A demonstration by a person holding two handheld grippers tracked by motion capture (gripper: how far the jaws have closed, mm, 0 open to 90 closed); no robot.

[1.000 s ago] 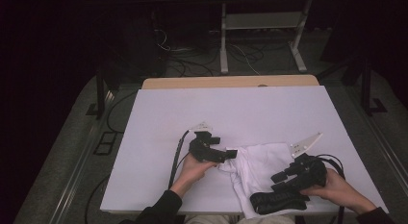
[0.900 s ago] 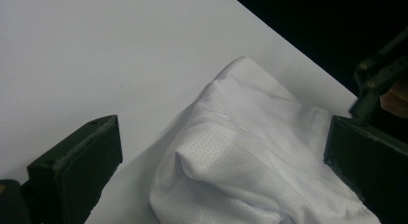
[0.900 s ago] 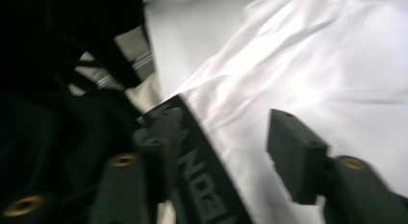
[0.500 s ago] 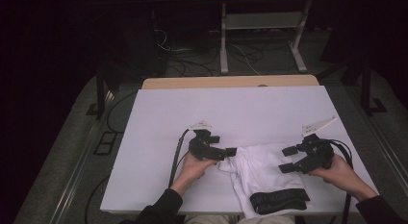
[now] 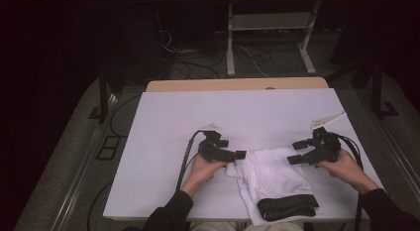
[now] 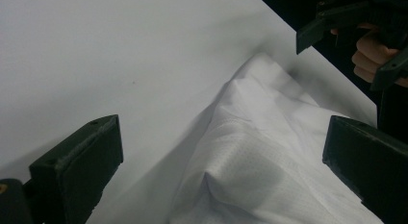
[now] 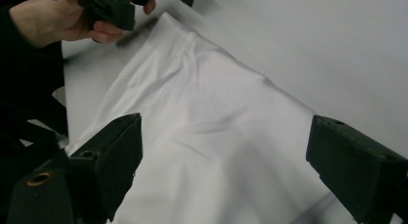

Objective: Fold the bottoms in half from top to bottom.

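Note:
A crumpled white garment lies on the white table near its front edge, with a black band across its near end. My left gripper hovers at the garment's left corner, open, with cloth lying between its wide jaws. My right gripper is at the garment's far right corner, open and pointing left over the fabric. In the left gripper view the right gripper shows at top right with its hand. The right gripper view has the left gripper at top left.
A black cable trails from my left gripper toward the front edge. A wooden strip borders the table's far side. Beyond it are a metal stand and floor cables. The table's far half is bare white.
My right gripper has moved away from the black band, to the far right corner of the garment. The band stays on the cloth. The left gripper has barely shifted.

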